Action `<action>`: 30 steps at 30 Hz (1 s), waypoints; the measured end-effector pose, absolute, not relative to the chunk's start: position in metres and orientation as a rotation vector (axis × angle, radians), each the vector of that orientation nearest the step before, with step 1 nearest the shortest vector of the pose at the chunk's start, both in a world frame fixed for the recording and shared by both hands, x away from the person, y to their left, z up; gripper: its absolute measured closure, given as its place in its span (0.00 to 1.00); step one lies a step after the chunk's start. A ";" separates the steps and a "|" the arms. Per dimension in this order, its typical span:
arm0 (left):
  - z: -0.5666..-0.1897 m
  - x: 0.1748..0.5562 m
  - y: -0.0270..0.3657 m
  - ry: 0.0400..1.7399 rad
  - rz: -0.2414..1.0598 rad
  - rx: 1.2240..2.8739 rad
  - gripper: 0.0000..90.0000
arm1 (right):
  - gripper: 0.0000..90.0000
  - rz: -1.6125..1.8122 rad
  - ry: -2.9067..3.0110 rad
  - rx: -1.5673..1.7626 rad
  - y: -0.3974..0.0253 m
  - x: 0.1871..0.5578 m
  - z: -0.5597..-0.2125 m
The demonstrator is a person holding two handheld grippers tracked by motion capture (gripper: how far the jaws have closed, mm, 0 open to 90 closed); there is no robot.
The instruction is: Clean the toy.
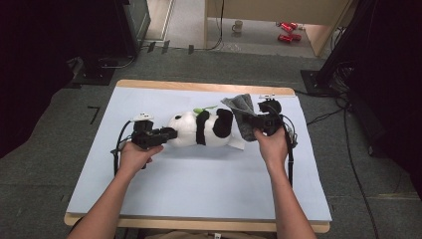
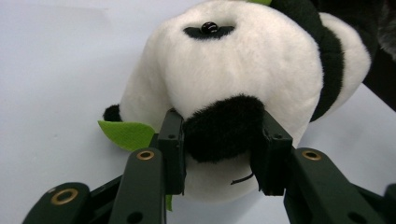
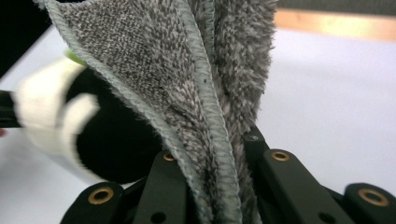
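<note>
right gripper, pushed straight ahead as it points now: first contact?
Likely the plush panda. The right gripper points left along the table, fingers shut on the grey cloth; the panda's black rear lies just beyond.

Light fell evenly from overhead on the pale table (image 1: 199,179), which looked bright, while the room's far left and right sank into near black. Shadows under the forearms were faint and soft. The high view was slightly soft overall. In the right gripper view the grey cloth (image 3: 205,93) was sharp, but the toy panda (image 3: 70,121) behind it was blurred.
</note>
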State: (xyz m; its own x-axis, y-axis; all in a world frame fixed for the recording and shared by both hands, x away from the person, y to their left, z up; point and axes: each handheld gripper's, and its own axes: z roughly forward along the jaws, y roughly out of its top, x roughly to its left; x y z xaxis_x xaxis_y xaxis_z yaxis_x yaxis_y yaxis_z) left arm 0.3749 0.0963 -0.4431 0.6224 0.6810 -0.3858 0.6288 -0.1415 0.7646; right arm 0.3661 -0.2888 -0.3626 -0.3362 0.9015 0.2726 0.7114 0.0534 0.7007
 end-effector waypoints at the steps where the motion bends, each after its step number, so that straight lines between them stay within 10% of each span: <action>1: -0.442 0.375 0.096 1.055 0.055 1.827 0.70 | 0.87 1.170 2.087 1.633 -0.289 0.364 -0.358; 12: -0.430 0.369 0.097 1.053 -0.097 1.809 0.78 | 0.87 1.333 2.116 1.426 -0.261 0.330 -0.318; 24: -0.430 0.358 0.106 1.038 -0.053 1.826 0.77 | 0.87 1.252 2.267 1.450 -0.235 0.329 -0.365; 30: -0.432 0.357 0.109 1.019 0.056 1.833 0.53 | 0.87 1.287 2.247 1.463 -0.231 0.342 -0.383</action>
